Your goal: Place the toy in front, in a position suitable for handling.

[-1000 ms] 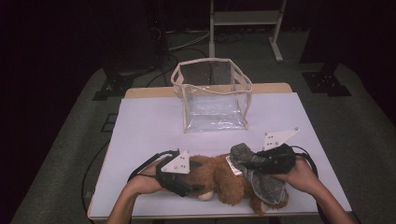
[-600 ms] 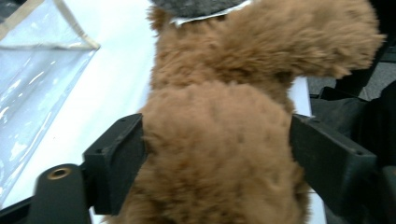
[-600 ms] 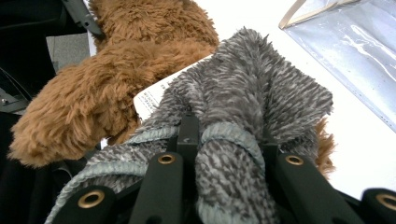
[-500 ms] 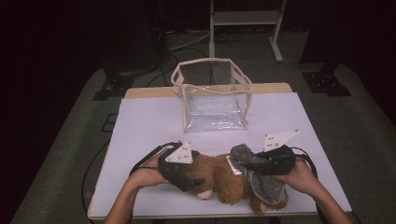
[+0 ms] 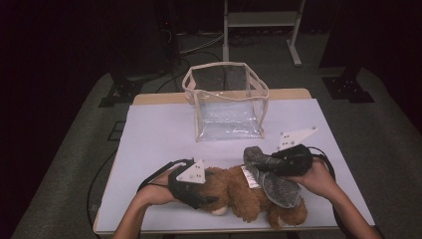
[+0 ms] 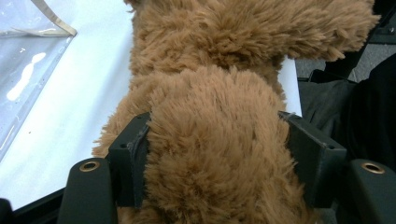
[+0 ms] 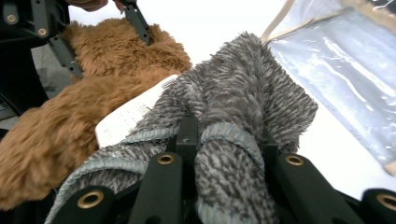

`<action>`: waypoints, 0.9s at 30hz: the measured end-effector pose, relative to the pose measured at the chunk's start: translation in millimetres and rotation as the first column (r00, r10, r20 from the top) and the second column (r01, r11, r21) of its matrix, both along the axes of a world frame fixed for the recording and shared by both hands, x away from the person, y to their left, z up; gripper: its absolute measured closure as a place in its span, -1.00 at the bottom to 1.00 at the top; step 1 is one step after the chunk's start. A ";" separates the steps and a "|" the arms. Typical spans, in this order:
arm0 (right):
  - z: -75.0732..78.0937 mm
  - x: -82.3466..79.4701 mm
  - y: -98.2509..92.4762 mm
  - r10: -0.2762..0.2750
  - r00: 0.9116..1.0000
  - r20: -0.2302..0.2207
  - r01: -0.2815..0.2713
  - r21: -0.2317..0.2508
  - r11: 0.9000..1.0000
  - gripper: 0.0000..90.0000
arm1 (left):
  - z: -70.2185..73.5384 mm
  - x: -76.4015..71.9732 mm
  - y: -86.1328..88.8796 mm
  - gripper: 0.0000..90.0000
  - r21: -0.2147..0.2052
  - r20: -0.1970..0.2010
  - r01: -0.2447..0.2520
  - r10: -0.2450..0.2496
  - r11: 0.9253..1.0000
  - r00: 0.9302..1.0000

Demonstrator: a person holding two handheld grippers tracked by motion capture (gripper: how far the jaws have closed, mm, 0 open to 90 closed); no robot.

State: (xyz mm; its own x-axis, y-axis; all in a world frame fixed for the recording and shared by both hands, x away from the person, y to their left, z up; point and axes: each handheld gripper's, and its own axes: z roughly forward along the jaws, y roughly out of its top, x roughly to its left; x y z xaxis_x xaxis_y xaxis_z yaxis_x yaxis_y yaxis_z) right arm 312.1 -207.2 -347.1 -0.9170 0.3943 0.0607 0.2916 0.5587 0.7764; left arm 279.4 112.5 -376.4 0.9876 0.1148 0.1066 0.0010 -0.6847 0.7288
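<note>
Bear point(image 5: 244, 191) lies lengthwise across the table, fingers clamping its body and grey cloth point(image 5: 271, 177).

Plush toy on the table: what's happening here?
A person works a brown plush toy lying on the white table with two tools. The left hand-held gripper has just been closing and now squeezes the toy's brown fur between its jaws. The right hand-held gripper is clamped on the grey knit garment at the toy's other end. A clear open bag stands behind them, apart from the toy.
</note>
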 end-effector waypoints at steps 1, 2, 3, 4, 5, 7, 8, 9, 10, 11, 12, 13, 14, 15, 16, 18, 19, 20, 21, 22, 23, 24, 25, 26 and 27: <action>-1.5 0.6 2.1 0.006 1.000 -0.005 -0.006 -0.002 1.000 0.58 | -0.3 -0.6 0.2 -0.29 -0.002 0.001 -0.003 0.003 1.000 1.000; -1.5 0.6 2.1 0.006 1.000 -0.005 -0.006 -0.002 1.000 0.58 | -0.3 -0.6 0.2 -0.30 -0.002 0.001 -0.003 0.003 1.000 1.000; -2.9 0.4 3.7 0.012 1.000 -0.007 -0.012 -0.002 1.000 0.58 | -0.6 -1.4 0.5 -0.30 -0.004 0.002 -0.002 0.002 1.000 1.000; -8.0 -2.3 7.5 0.021 1.000 -0.016 -0.021 -0.014 1.000 0.58 | 0.7 -1.4 -0.1 -0.36 -0.001 0.020 -0.004 0.004 1.000 1.000; -9.3 -3.1 7.9 0.019 1.000 -0.014 -0.019 -0.017 1.000 0.58 | 2.3 -0.9 -1.3 -0.42 -0.003 0.030 -0.011 0.011 1.000 0.999; -11.9 -3.5 6.8 0.008 1.000 -0.014 -0.008 -0.018 1.000 0.58 | 6.3 -0.7 -5.2 -0.55 -0.008 0.043 -0.020 0.020 1.000 0.999; -11.9 -3.5 6.8 0.008 1.000 -0.014 -0.008 -0.018 1.000 0.58 | 6.3 -0.7 -5.2 -0.56 -0.008 0.043 -0.020 0.020 1.000 0.999; -13.7 -2.6 4.8 0.000 1.000 -0.020 0.000 -0.009 1.000 0.58 | 11.2 -1.2 -9.8 -0.56 -0.034 0.059 -0.008 0.010 0.999 0.998; -14.4 -2.0 4.4 -0.002 1.000 -0.021 0.001 -0.006 1.000 0.58 | 13.9 -2.0 -12.8 -0.56 -0.047 0.062 -0.002 0.005 0.999 0.998; -14.9 -1.6 4.4 -0.002 1.000 -0.022 0.002 -0.006 1.000 0.58 | 16.3 -3.1 -16.2 -0.56 -0.050 0.071 0.007 -0.003 0.999 0.997; -15.2 -1.3 4.7 -0.002 1.000 -0.020 0.001 -0.006 1.000 0.58 | 18.8 -4.5 -20.9 -0.56 -0.045 0.083 0.020 -0.016 0.999 0.996; -15.4 -0.8 5.0 -0.001 1.000 -0.019 0.000 -0.007 1.000 0.58 | 18.8 -4.5 -20.9 -0.56 -0.045 0.083 0.020 -0.016 0.999 0.996; -15.6 -0.3 4.9 0.001 1.000 -0.021 -0.002 -0.005 1.000 0.58 | 20.4 -5.4 -28.8 -0.55 -0.031 0.088 0.043 -0.040 0.999 0.995; -15.6 -0.3 4.9 0.001 1.000 -0.021 -0.002 -0.005 1.000 0.58 | 20.4 -5.4 -28.8 -0.55 -0.031 0.088 0.043 -0.040 0.999 0.995; -15.8 0.0 4.6 0.002 1.000 -0.024 -0.002 -0.002 1.000 0.58 | 20.6 -5.4 -32.5 -0.55 -0.021 0.091 0.054 -0.052 0.998 0.995; -17.5 1.7 2.9 0.003 0.999 -0.034 -0.003 0.014 1.000 0.58 | 21.1 -4.2 -42.6 -0.51 0.016 0.097 0.086 -0.087 0.996 0.991; -17.5 1.7 2.9 0.003 0.999 -0.034 -0.003 0.014 1.000 0.58 | 21.1 -4.2 -42.6 -0.50 0.016 0.097 0.086 -0.087 0.996 0.991; -18.3 2.3 2.2 0.005 0.999 -0.036 -0.004 0.023 1.000 0.58 | 20.9 -4.5 -46.0 -0.49 0.017 0.093 0.094 -0.095 0.995 0.991; -18.5 2.5 2.0 0.005 0.999 -0.038 -0.004 0.025 1.000 0.58 | 21.8 -4.7 -48.6 -0.48 0.027 0.096 0.103 -0.106 0.994 0.990; -18.6 2.6 2.0 0.006 0.999 -0.039 -0.005 0.027 1.000 0.58 | 22.5 -4.9 -51.4 -0.46 0.027 0.093 0.115 -0.117 0.993 0.989; -18.6 2.6 2.0 0.006 0.999 -0.039 -0.005 0.027 1.000 0.58 | 22.8 -5.1 -54.3 -0.46 0.035 0.095 0.128 -0.131 0.991 0.987; -18.7 2.6 2.0 0.007 0.999 -0.040 -0.006 0.029 1.000 0.58 | 22.3 -5.8 -57.6 -0.45 0.048 0.099 0.134 -0.138 0.990 0.985; -18.7 2.6 2.1 0.007 0.999 -0.041 -0.005 0.031 1.000 0.58 | 21.5 -6.4 -61.4 -0.46 0.071 0.106 0.140 -0.147 0.988 0.983; -18.8 2.7 2.3 0.009 0.999 -0.042 -0.007 0.032 0.999 0.58 | 20.6 -6.4 -64.3 -0.46 0.086 0.111 0.145 -0.155 0.986 0.982; -18.8 2.6 2.4 0.009 0.999 -0.043 -0.008 0.033 0.999 0.58 | 19.7 -6.6 -66.4 -0.46 0.095 0.113 0.147 -0.157 0.985 0.981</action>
State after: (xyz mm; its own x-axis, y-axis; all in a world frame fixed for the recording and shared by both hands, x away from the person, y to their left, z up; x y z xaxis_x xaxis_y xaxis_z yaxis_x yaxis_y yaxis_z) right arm 314.8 -204.7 -365.9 -0.9166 0.3835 0.1130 0.3203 0.5354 0.7815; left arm 272.8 46.0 -356.7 0.9723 -0.0503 0.2281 -0.1916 -0.7304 0.6556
